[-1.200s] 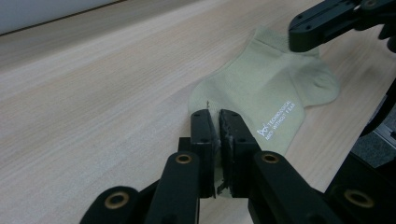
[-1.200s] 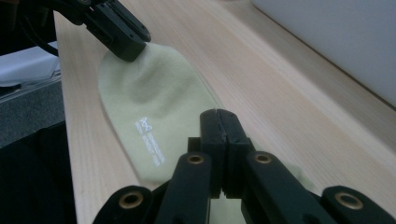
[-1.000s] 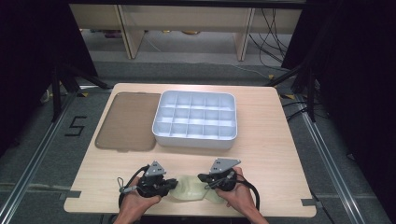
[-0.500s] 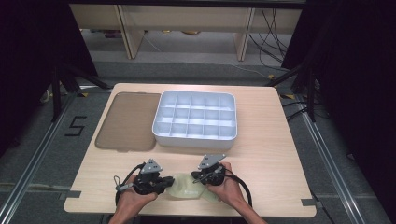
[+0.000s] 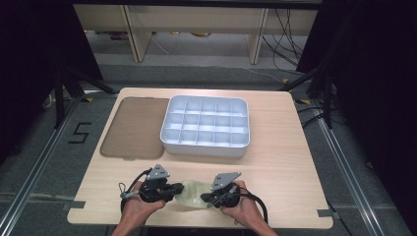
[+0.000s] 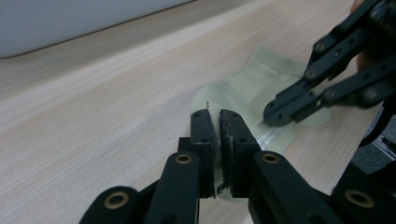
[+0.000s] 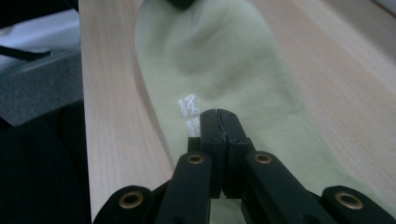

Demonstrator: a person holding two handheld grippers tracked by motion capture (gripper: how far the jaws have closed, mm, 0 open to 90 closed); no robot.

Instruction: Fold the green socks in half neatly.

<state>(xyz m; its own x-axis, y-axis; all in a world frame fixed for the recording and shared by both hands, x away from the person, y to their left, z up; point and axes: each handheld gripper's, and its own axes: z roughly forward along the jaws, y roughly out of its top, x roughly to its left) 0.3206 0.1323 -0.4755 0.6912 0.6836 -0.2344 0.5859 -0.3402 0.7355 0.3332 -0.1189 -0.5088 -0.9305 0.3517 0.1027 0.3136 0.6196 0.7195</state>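
Note:
A pale green cloth piece [image 5: 192, 194] lies at the front edge of the wooden table [image 5: 295, 172], stretched between my two grippers. My left gripper [image 5: 179, 189] holds its left end; in the left gripper view the jaws [image 6: 218, 116] are shut on a thin fold of the cloth [image 6: 252, 88]. My right gripper [image 5: 206, 198] is at the right end, shut on the cloth [image 7: 224, 56] near a small white print, jaws pressed together [image 7: 217, 114]. The left gripper view also shows the right gripper [image 6: 275, 114] farther off, with its tips on the cloth.
A white tray [image 5: 204, 147] divided into several compartments stands mid-table behind the grippers. A flat brown lid [image 5: 133, 128] lies to its left. The table's front edge runs just under both hands, with dark floor beyond.
My right gripper has moved left toward the left one, so the cloth between them is shorter and bunched. The left gripper has shifted slightly left.

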